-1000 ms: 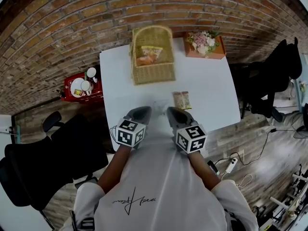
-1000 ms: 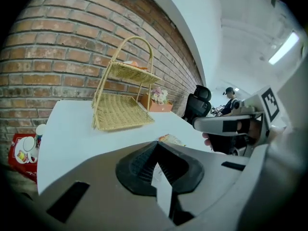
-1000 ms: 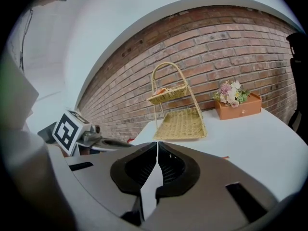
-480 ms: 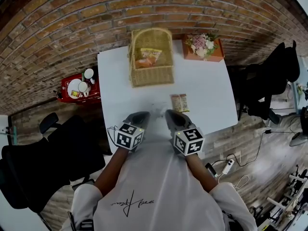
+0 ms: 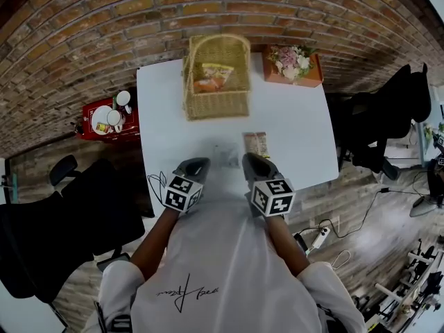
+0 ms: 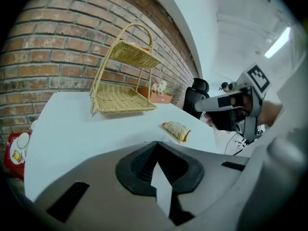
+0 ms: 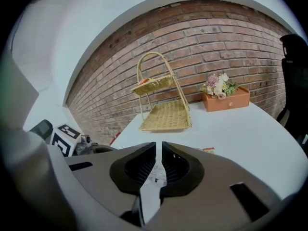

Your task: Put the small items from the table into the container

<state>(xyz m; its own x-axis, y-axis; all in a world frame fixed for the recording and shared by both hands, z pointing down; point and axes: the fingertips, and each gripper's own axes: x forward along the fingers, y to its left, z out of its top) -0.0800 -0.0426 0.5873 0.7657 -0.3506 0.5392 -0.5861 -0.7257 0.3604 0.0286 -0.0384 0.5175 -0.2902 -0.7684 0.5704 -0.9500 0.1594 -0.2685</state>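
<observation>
Two closed grippers at the near edge of the white table (image 5: 298, 137)
Head view: left gripper (image 5: 196, 165) and right gripper (image 5: 251, 161) side by side; snack packet (image 5: 255, 144) lies on the table just beyond the right one; wicker basket (image 5: 216, 106) stands at the far side. Left gripper view: jaws pressed together; packet ahead to the right. Right gripper view: jaws nearly touching, thin slit only; basket ahead.
</observation>
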